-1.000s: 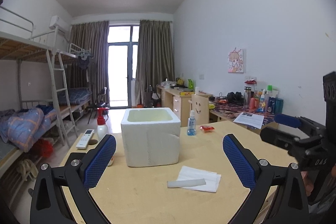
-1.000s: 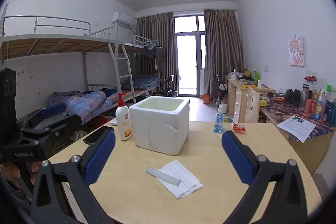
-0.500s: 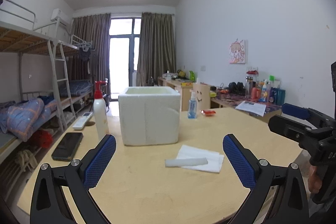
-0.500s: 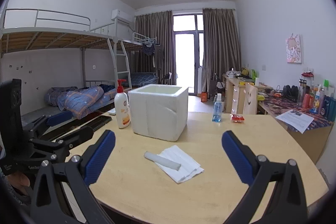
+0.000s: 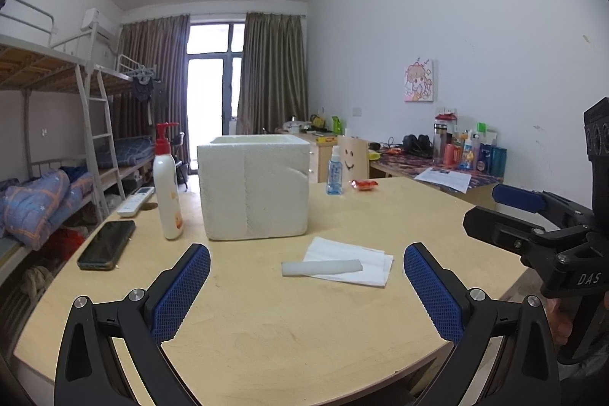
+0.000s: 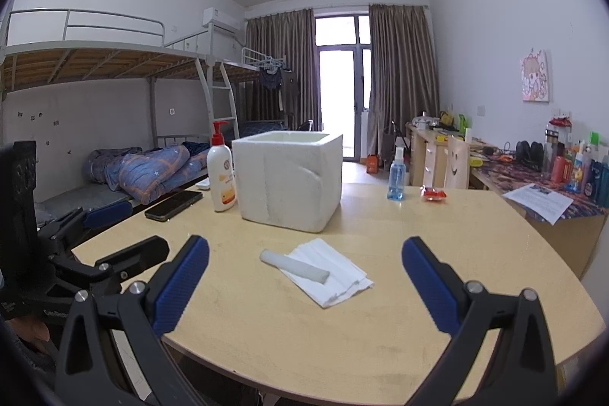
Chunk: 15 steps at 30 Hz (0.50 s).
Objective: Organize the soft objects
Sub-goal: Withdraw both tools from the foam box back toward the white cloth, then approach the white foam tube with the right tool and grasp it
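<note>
Room: dormitory with bunk beds on the left, curtained balcony door at the back, cluttered desks along the right wall; a pale wooden table (image 5: 266,322) fills the foreground.
Far left of table: black phone (image 5: 107,249) lying flat, lotion pump bottle (image 5: 166,185) upright just beside the box.
Foam box (image 5: 254,186): white, open-topped, standing behind the soft things; probably where they go.
Foam roll (image 5: 322,267): small white cylinder lying across the tissue's near-left edge, in front of the box. Judged very light, squashy and apt to roll; best pinched across its middle with a gentle squeeze.
Folded tissue (image 5: 357,265): flat, limp, thin; likely needs a pinch at a raised edge or corner, and may slide on the smooth wood.
Left gripper (image 5: 306,288): jaws spread wide, empty, hovering low over the near table edge, aimed at the roll.
Right gripper (image 6: 305,282): likewise wide apart and empty, level, pointed at roll and tissue from the right.
Right of table: small spray bottle (image 5: 335,171) and red packet (image 5: 363,184), well apart from the soft things.
</note>
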### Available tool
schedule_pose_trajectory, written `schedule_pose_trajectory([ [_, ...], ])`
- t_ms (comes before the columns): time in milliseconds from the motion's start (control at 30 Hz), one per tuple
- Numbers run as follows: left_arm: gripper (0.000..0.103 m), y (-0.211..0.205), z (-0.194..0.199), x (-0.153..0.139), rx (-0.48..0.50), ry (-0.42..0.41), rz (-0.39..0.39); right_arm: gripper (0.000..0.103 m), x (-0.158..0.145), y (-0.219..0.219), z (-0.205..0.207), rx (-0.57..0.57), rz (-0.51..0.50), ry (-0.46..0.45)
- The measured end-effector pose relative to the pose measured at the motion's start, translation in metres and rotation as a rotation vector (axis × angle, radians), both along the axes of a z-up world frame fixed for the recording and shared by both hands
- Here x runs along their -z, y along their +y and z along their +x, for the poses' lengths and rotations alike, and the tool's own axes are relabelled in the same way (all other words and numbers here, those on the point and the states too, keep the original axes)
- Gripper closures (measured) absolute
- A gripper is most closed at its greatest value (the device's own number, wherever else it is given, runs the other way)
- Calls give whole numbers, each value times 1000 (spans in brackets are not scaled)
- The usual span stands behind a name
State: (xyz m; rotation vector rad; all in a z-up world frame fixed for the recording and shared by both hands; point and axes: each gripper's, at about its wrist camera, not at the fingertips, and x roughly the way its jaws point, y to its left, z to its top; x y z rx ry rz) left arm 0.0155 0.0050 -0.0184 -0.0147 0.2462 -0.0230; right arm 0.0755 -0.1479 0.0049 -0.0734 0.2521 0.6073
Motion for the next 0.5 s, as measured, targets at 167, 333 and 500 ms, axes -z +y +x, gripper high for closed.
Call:
schedule_pose_trajectory([
  [167, 1, -1, 6, 5, -1, -2, 13, 1, 8, 0, 9, 6, -17, 22],
  [333, 1, 6, 19, 8, 2, 17, 8, 1, 11, 4, 21, 12, -21, 36],
  [500, 1, 19, 30, 10, -27, 22, 0, 1, 14, 11, 34, 37, -47, 33],
])
